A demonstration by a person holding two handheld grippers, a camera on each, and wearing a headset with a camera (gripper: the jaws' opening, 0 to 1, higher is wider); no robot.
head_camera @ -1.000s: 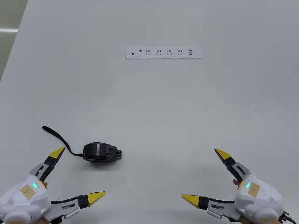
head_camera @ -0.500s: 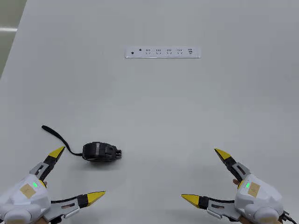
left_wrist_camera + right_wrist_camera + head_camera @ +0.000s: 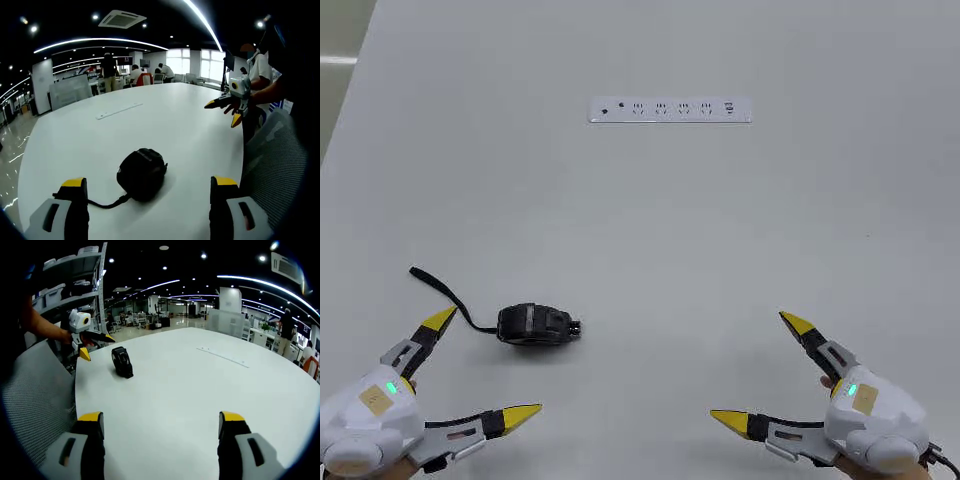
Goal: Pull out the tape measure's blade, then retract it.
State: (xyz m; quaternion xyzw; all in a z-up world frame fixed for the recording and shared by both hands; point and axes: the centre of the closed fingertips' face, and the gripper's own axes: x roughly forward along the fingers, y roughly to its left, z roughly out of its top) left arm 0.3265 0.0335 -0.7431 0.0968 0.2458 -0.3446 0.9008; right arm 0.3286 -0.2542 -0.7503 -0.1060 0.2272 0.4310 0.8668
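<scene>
Currently on the bench (image 3: 720, 230), entries as follows.

Tape measure (image 3: 537, 325): black case, lying flat at about 8 o'clock in the head view, blade fully wound in. Its long axis runs 9 to 3 o'clock. A small nub at the 3 o'clock end is probably the blade hook. The strap (image 3: 438, 288) trails off the other end toward 10 o'clock.

Left gripper (image 3: 483, 365): jaws spread wide and holding nothing, just beside the case. The case lies at 2 o'clock from the jaws. In the left gripper view it sits ahead, between the two tips, at 12 o'clock.

Right gripper (image 3: 761, 370): jaws likewise released and empty, well apart from the case, which lies at 9 to 10 o'clock from it.

Power strip (image 3: 670, 110): white, at 12 o'clock, far from both grippers.

Assessment: nothing is grasped yet. The left gripper is nearer and suits pinning the case. The hook end faces the right gripper, so the pull would likely run toward 3 o'clock.
</scene>
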